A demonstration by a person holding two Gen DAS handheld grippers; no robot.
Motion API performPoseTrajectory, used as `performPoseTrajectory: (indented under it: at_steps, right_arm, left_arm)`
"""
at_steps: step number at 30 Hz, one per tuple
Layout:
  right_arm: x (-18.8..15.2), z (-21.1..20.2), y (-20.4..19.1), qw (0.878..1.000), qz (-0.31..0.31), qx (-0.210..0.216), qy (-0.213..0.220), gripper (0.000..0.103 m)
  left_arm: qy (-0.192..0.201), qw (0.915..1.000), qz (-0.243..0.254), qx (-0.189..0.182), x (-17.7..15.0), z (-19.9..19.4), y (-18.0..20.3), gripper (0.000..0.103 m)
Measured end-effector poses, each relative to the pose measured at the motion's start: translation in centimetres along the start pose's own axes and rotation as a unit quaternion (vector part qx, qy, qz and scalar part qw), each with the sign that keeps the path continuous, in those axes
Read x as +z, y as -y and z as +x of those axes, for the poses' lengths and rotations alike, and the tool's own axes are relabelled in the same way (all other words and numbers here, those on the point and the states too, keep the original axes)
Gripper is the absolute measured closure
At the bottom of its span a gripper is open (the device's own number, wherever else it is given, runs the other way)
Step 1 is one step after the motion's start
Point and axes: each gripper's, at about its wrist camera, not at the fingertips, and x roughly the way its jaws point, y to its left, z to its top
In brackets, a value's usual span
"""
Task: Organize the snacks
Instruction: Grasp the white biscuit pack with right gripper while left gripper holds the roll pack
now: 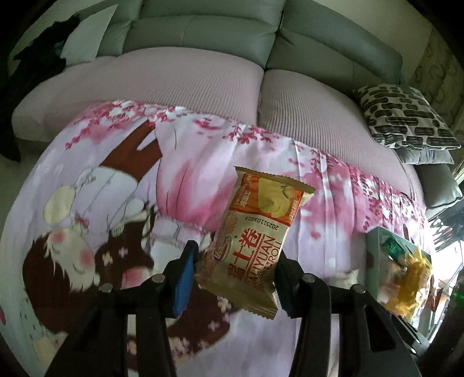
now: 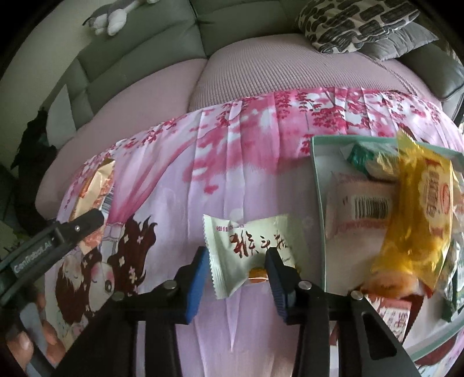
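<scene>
My left gripper (image 1: 236, 261) is shut on a gold and orange roll-cake packet (image 1: 255, 232) and holds it upright above the pink printed cloth (image 1: 116, 188). My right gripper (image 2: 237, 264) is shut on a white candy packet (image 2: 246, 249) with red characters, just left of a pale green box (image 2: 319, 185). The box holds several snacks, with a yellow packet (image 2: 420, 220) on top. The box also shows at the right edge of the left wrist view (image 1: 377, 246). The left gripper and its packet (image 2: 95, 185) show at the left of the right wrist view.
The cloth lies over a table in front of a sofa with pink seat covers (image 1: 174, 81) and grey backs. A black-and-white patterned cushion (image 1: 403, 116) lies at the right. A plush toy (image 2: 113, 17) sits on the sofa back.
</scene>
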Motion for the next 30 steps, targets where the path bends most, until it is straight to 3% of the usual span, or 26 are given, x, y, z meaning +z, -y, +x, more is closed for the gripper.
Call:
performPoseTrajectory:
  at_steps: [11, 24, 30]
  right_arm:
    - [-0.1, 0.9, 1.1, 1.000, 0.002, 0.007, -0.007, 0.055]
    - [0.7, 2.5, 0.3, 0.999, -0.048, -0.012, -0.006, 0.036]
    - [0.6, 3.0, -0.1, 0.998, -0.060, -0.025, -0.001, 0.034]
  left_arm:
    - [-0.024, 0.9980, -0.045, 0.036, -3.8, 0.0, -0.5, 0.052]
    - [-0.026, 0.9979, -0.058, 0.008, -3.7, 0.1, -1.3, 0.052]
    - [-0.029, 0.9972, -0.069, 0.000, -3.8, 0.1, -1.7, 0.052]
